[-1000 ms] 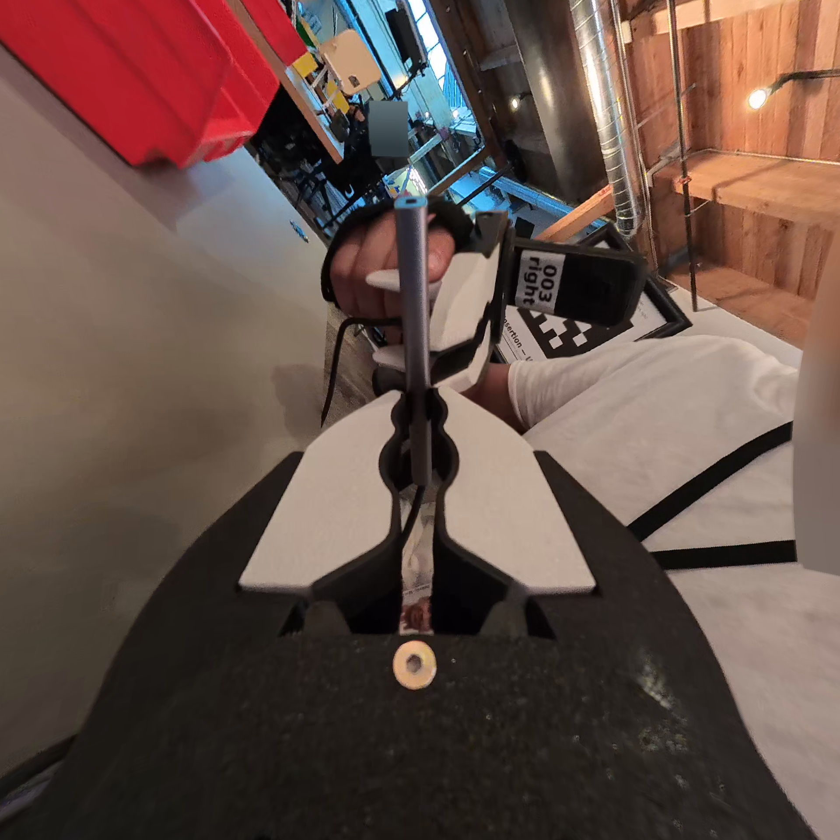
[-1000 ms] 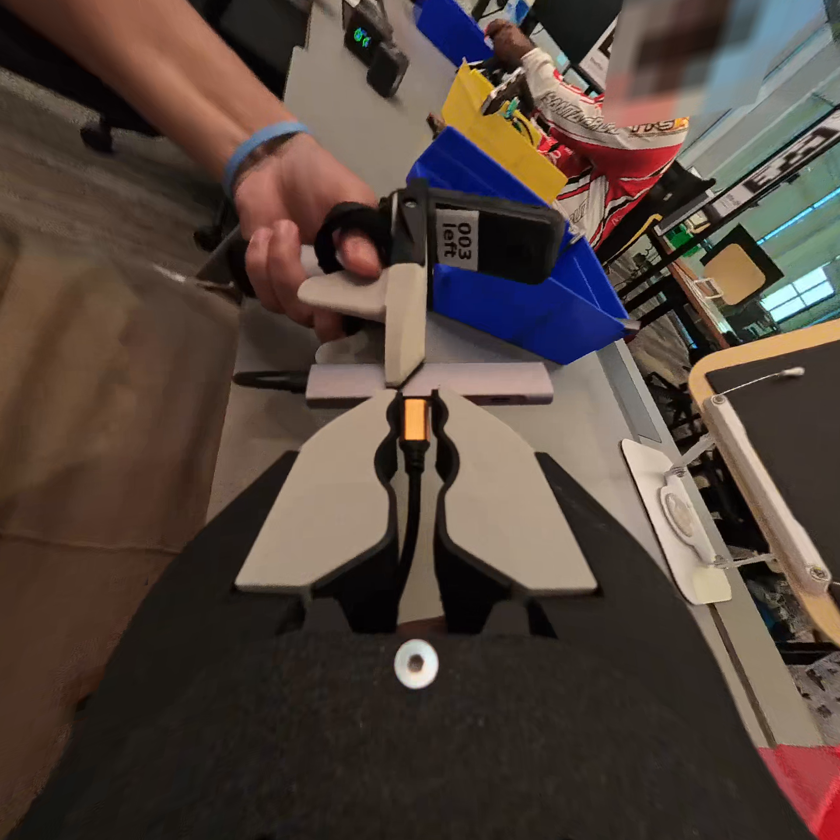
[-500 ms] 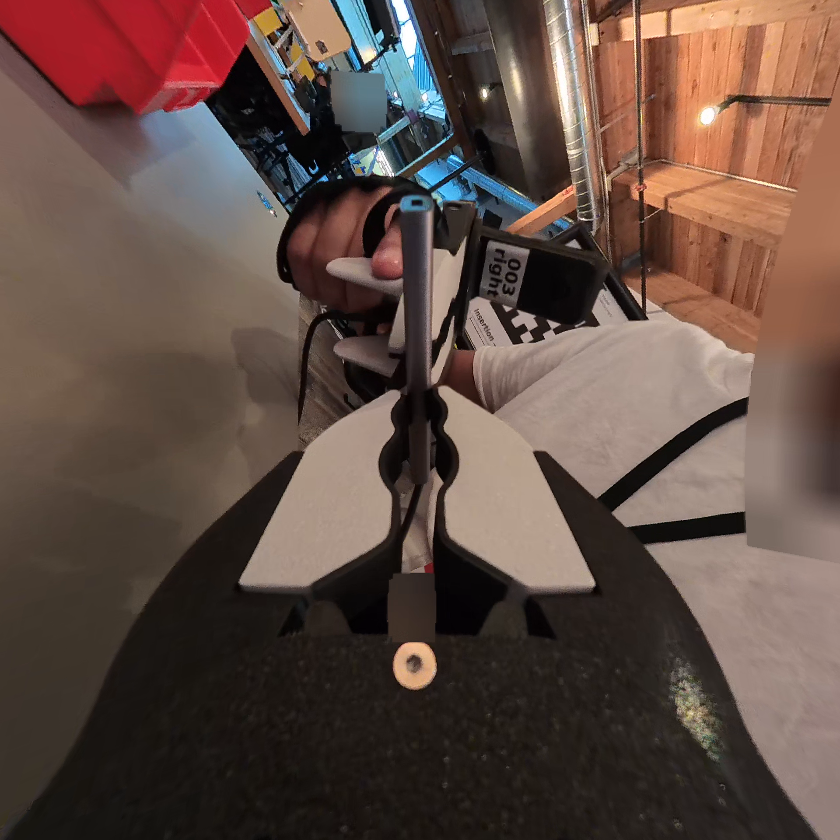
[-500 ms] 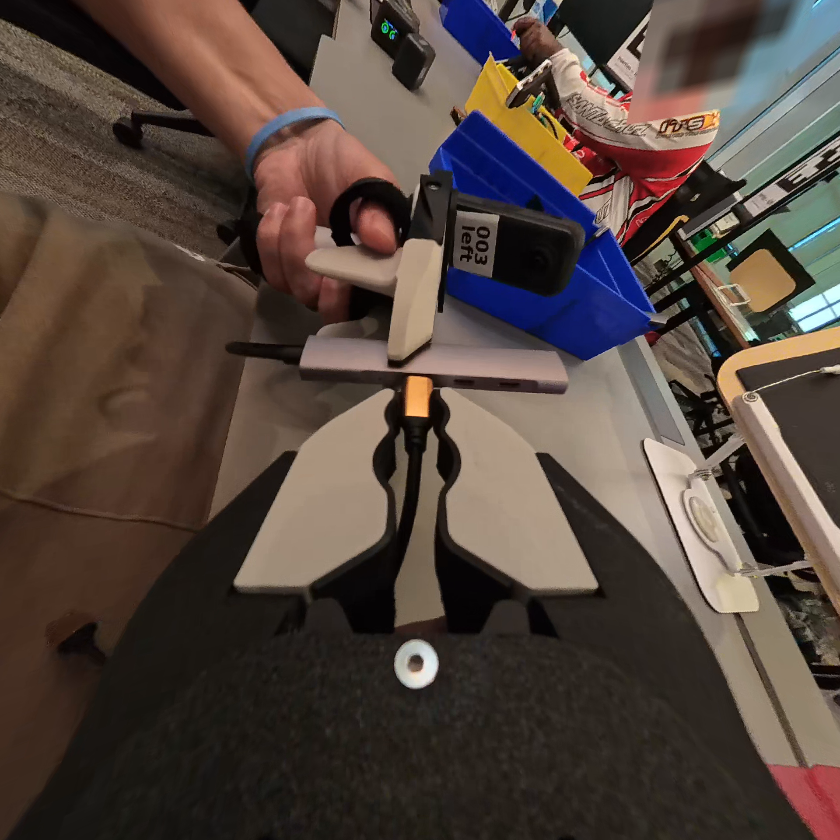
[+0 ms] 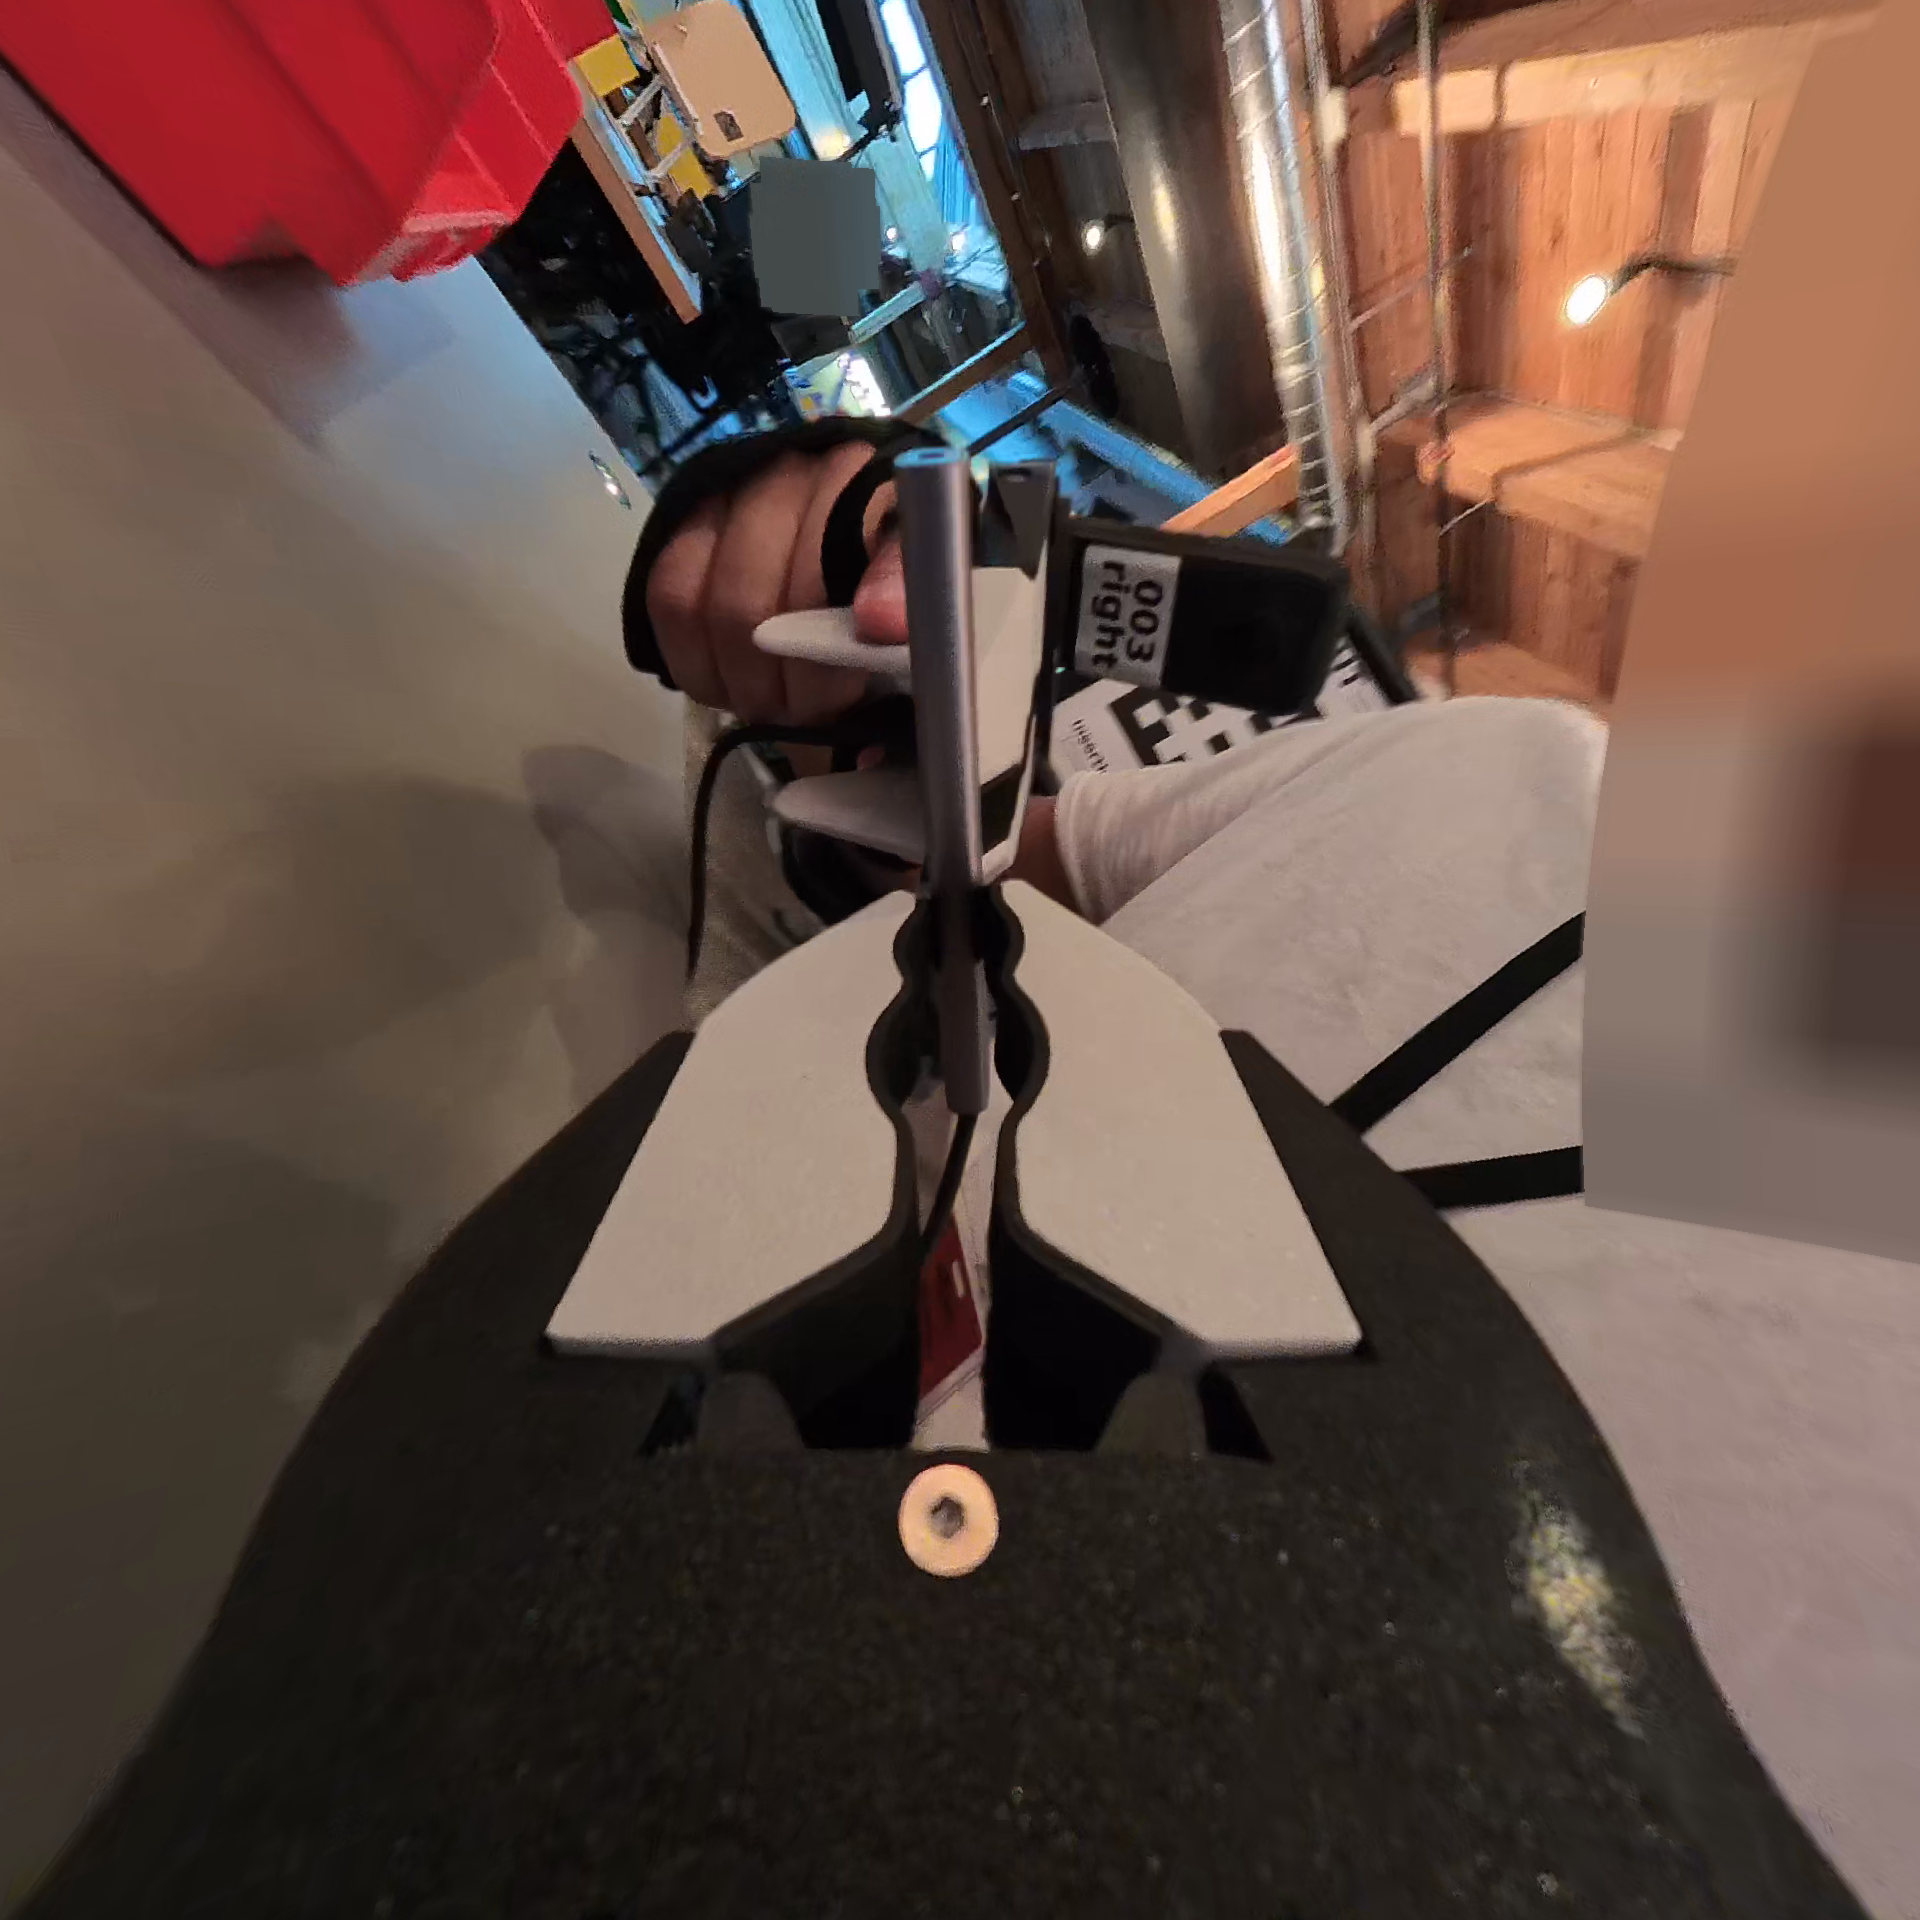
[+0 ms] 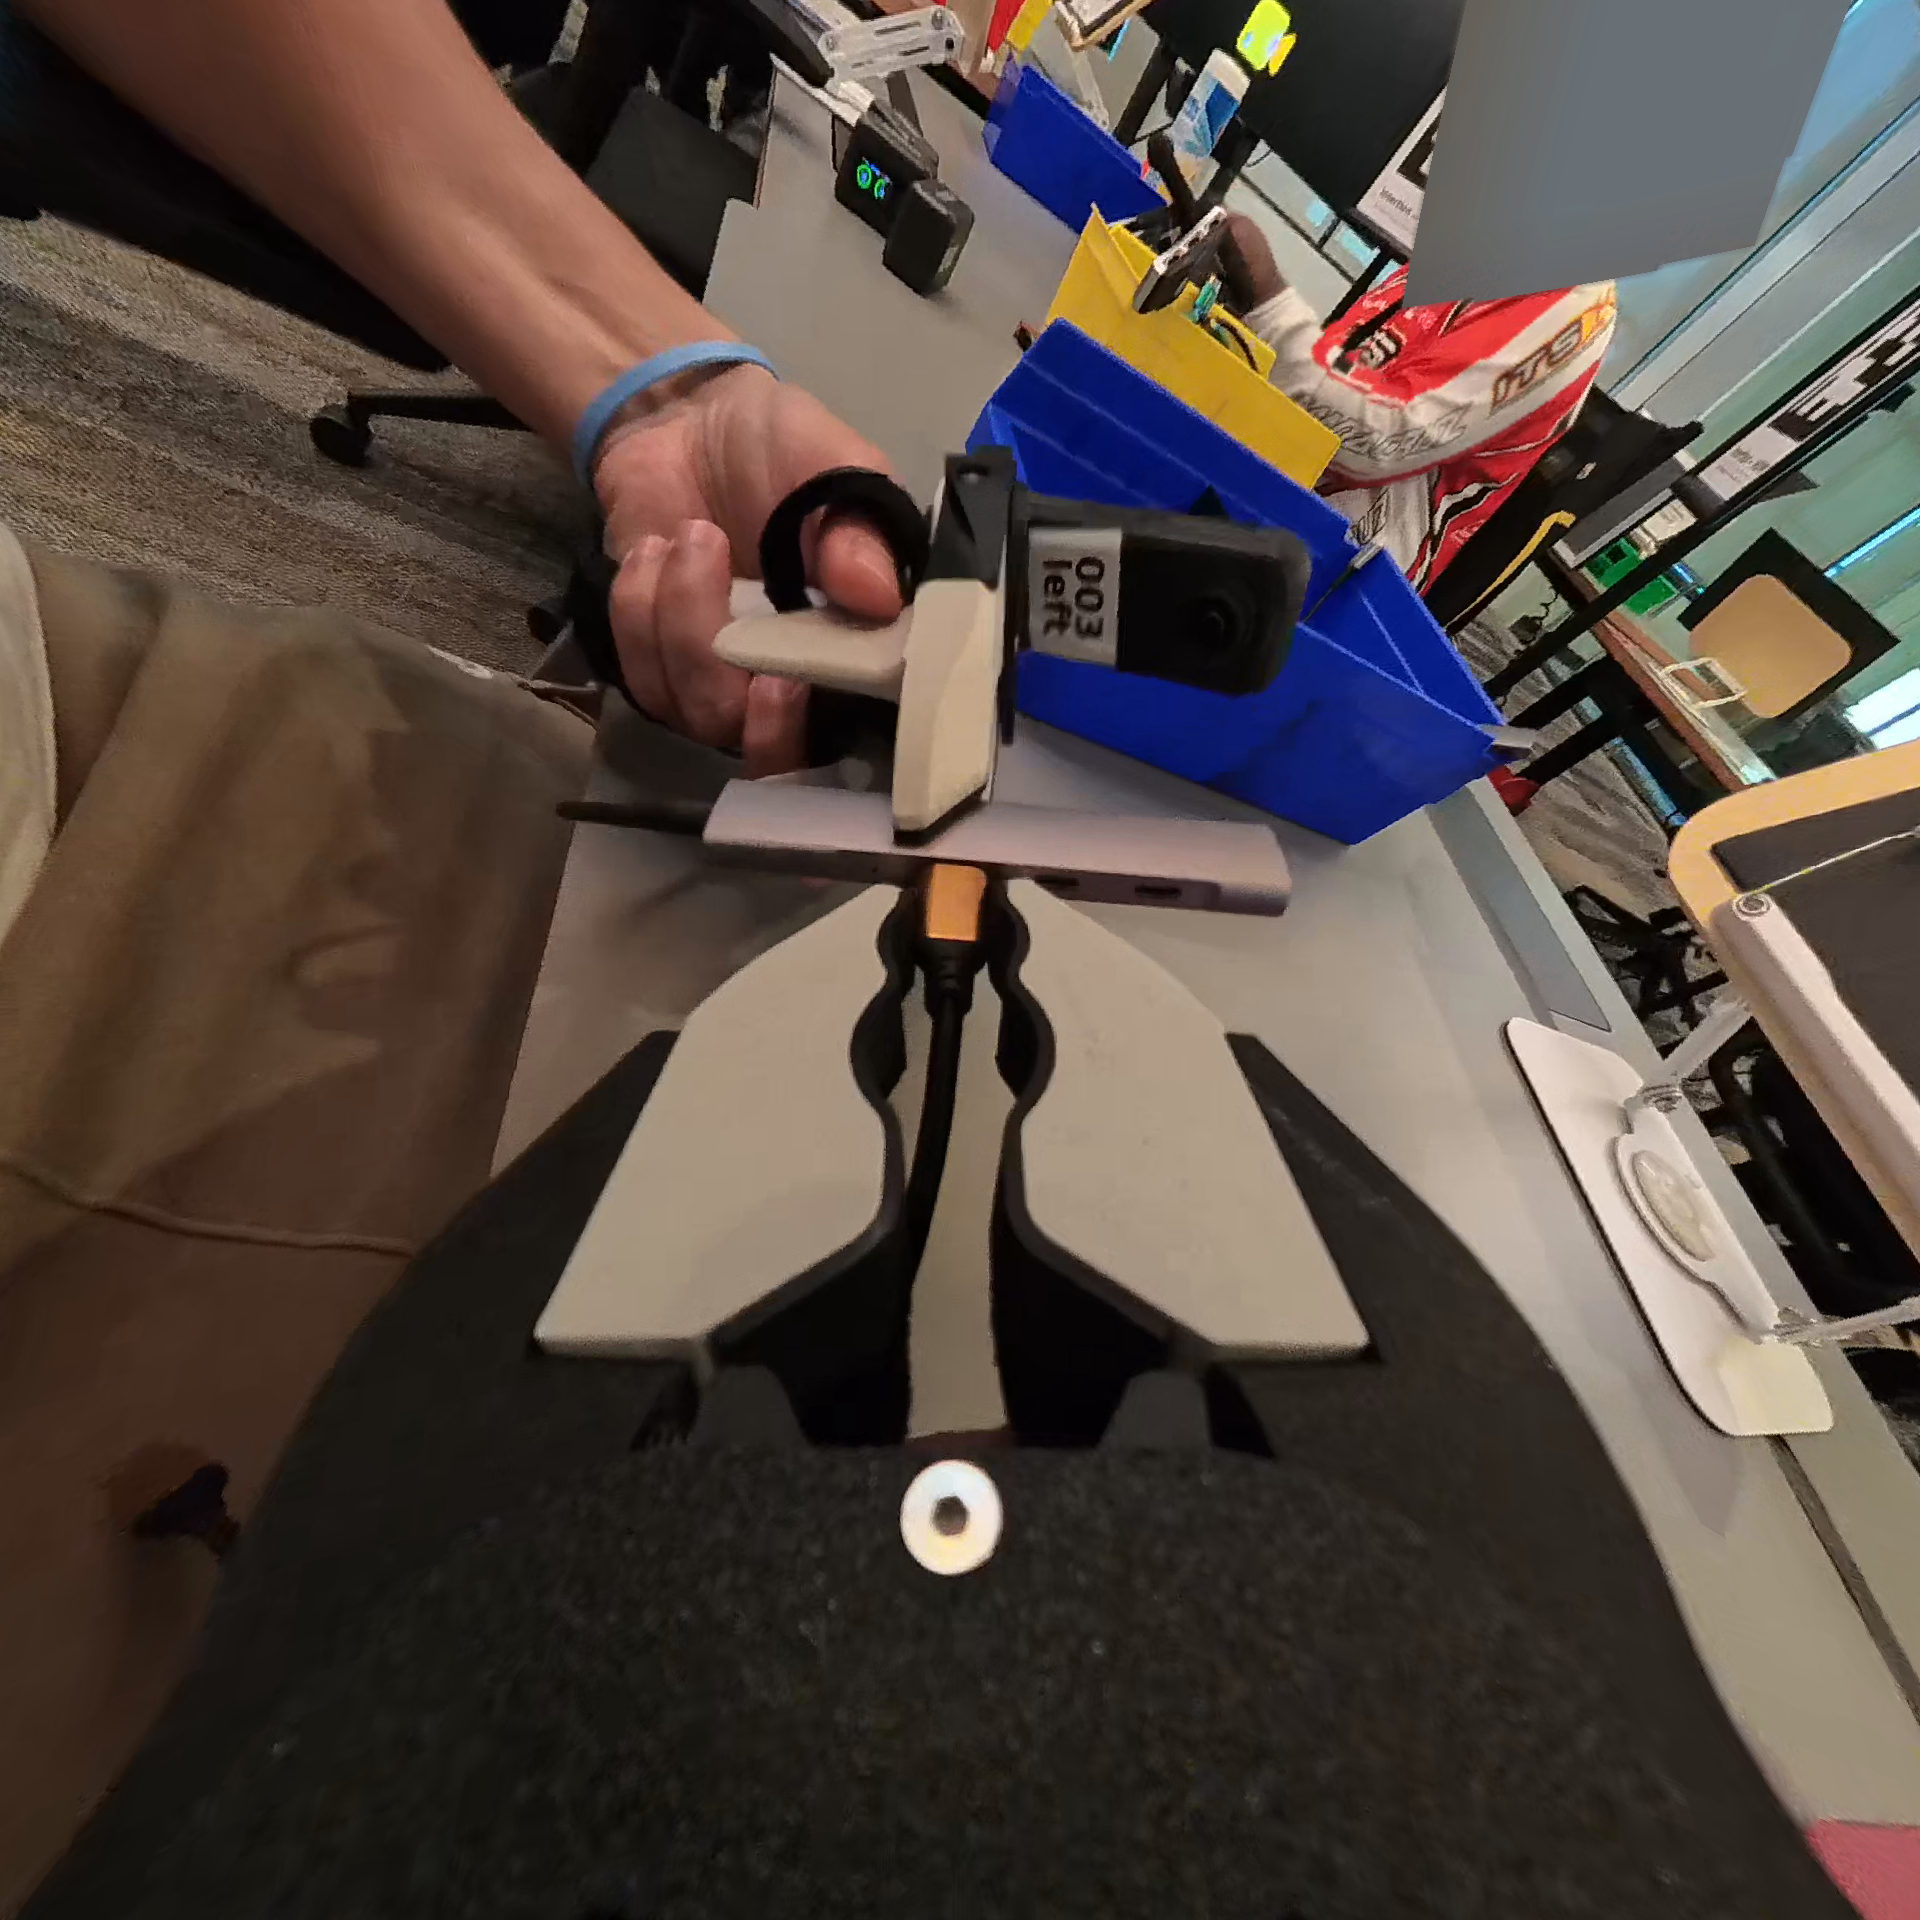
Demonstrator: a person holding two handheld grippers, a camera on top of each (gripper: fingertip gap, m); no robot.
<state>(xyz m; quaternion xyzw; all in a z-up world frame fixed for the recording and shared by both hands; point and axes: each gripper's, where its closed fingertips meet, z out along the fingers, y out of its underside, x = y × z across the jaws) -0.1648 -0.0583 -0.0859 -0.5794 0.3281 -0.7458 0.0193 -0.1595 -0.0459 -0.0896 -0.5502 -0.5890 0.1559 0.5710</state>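
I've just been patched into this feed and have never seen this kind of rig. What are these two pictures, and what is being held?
There is no robot arm: a person holds a two-finger hand tool in each hand, and each tool carries a camera that looks out along its pale fingers.

The left wrist view shows the left gripper shut on a slim grey hub, seen edge-on. Beyond it is the other tool in the person's hand.

The right wrist view shows the right gripper shut on an orange plug with a black cable. The plug's tip meets the hub's side.

On the grey table stand blue bins and a yellow bin; a red bin shows in the left view.
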